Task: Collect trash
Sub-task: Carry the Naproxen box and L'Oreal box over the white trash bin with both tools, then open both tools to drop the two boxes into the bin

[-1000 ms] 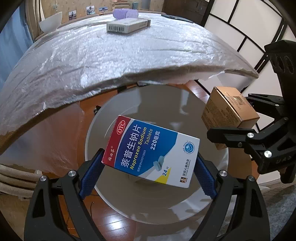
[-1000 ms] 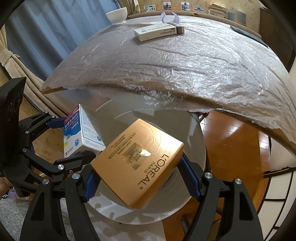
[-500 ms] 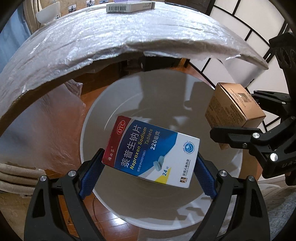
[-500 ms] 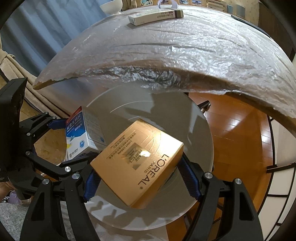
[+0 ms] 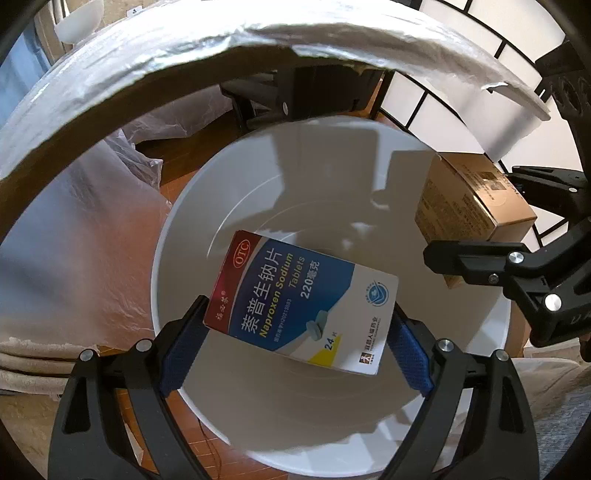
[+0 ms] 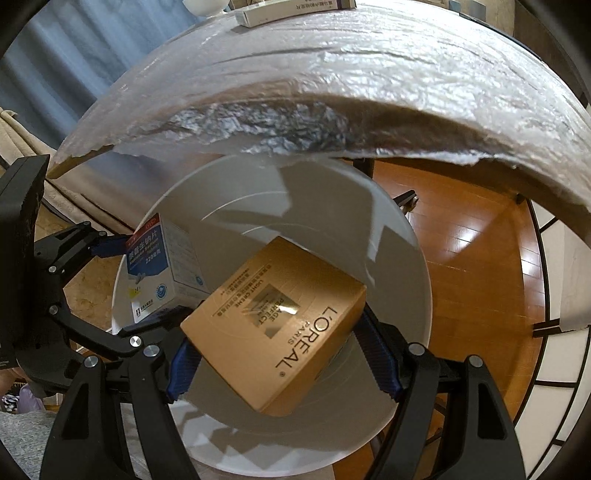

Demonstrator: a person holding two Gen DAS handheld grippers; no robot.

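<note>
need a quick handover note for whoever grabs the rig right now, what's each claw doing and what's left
Left claw: shut on the tablet box, held over the open white bin.
Right claw: shut on the L'Oreal box, also over the bin.
Done: both boxes picked up and carried to the bin; neither dropped yet.
Left: release both into the bin. One more slim box lies on the foil-covered table; fetch it next.

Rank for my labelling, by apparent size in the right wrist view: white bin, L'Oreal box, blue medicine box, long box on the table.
1. White bin
2. L'Oreal box, enlarged by nearness
3. Blue medicine box
4. Long box, far away and partly cut off
</note>
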